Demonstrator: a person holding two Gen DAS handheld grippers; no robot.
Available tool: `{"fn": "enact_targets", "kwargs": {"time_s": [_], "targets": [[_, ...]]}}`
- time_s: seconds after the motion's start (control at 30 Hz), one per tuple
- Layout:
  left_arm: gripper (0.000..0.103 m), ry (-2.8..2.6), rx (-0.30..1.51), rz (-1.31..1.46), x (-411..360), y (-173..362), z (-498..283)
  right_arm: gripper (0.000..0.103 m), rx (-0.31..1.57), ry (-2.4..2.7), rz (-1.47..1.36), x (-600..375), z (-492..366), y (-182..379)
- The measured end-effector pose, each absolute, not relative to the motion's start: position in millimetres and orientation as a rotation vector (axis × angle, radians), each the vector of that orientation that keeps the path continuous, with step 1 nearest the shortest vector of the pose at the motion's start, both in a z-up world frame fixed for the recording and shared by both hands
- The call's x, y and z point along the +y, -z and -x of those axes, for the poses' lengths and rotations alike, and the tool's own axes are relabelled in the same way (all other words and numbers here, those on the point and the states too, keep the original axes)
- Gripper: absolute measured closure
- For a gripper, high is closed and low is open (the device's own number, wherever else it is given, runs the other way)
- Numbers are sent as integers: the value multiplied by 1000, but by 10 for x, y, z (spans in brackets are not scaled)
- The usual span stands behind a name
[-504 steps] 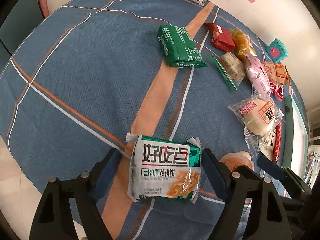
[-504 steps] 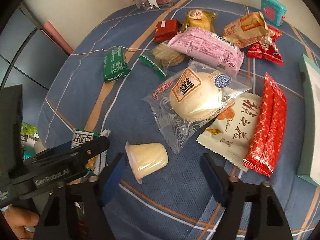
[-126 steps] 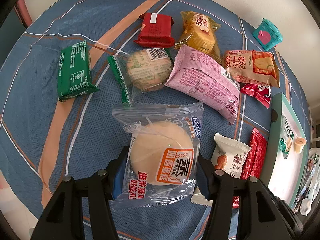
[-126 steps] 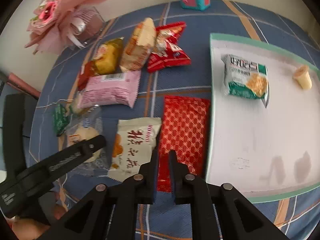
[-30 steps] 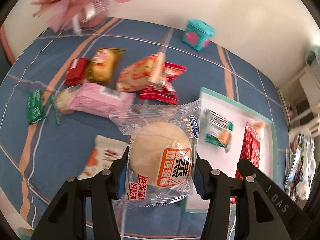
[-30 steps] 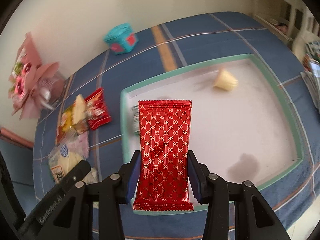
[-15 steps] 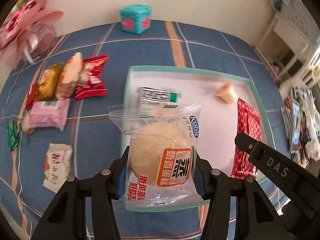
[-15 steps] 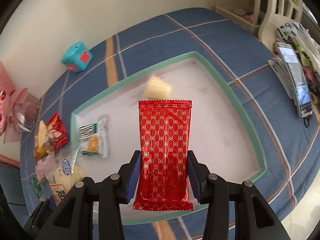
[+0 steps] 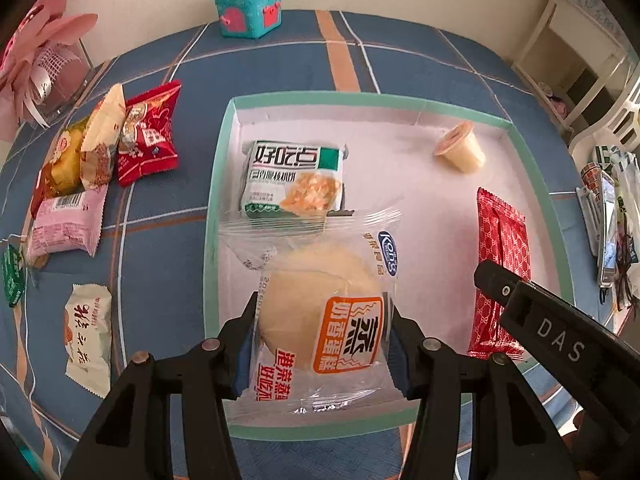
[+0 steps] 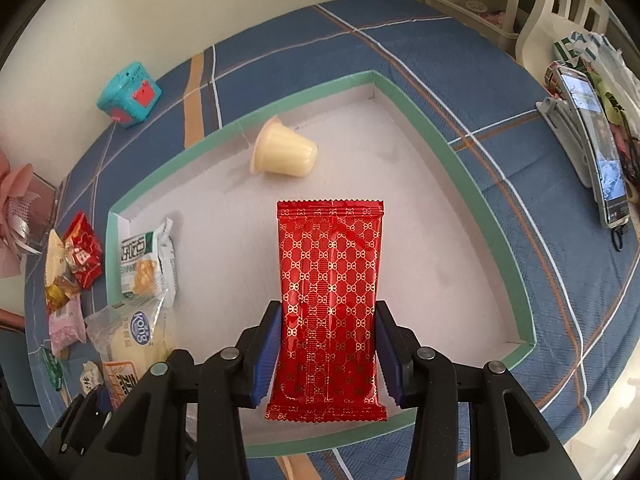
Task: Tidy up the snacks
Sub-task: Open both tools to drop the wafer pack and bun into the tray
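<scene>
Left gripper [image 9: 322, 344]: its jaws are pinched on the bun packet [image 9: 320, 312], gripping the soft round bun through clear film, above the near left part of the tray [image 9: 224, 152].
Right gripper [image 10: 326, 354]: its jaws are pinched on the lower part of the red packet [image 10: 330, 304], which sticks out flat over the middle of the tray floor.
Already in the tray: a green-and-white biscuit packet [image 9: 292, 178] by the left wall and a jelly cup [image 9: 460, 150] lying on its side near the far edge.
Left on the cloth: a pink packet [image 9: 66, 224], a red candy bag [image 9: 148, 136], a yellow packet [image 9: 60, 160], a white packet [image 9: 88, 330] and a dark green one [image 9: 12, 276], all left of the tray.
Risk, crowding: the bun packet's loose film edge looks as if it overlaps the biscuit packet; let go here, I reckon it lands half on top and slides.
Risk, squashing: the bun is soft, so a hard pinch could dent it or burst the film.
Risk, collision: the two grippers are close over the same tray; lowering both at once could knock them together.
Risk, rolling: the jelly cup on its side could roll if the red packet drops against it.
Risk, tray wall: a release too near the front rim could leave a packet propped on the green edge.
</scene>
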State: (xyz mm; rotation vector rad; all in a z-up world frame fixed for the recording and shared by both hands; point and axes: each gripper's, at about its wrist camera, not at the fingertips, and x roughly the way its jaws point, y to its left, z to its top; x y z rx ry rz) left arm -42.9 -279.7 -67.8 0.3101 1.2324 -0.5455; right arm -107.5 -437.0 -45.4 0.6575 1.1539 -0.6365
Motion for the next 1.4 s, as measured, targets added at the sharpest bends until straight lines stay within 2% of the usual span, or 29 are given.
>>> {"fn": "enact_targets", "kwargs": {"time_s": [0.27, 0.5, 0.97, 1.4], "targets": [[38, 561, 1249, -309, -2760, 661, 442, 51, 1183, 627, -661, -4342, 1039, 522], [38, 577, 1247, -282, -2684, 521, 420, 47, 1149, 629, -608, -4287, 1025, 361], [38, 409, 1236, -113, -2019, 331, 45, 47, 1118, 645, -577, -4202, 1170, 185], [37, 261, 1235, 13, -1475, 345, -207, 47, 1125, 566, -461, -3766, 954, 46]]}}
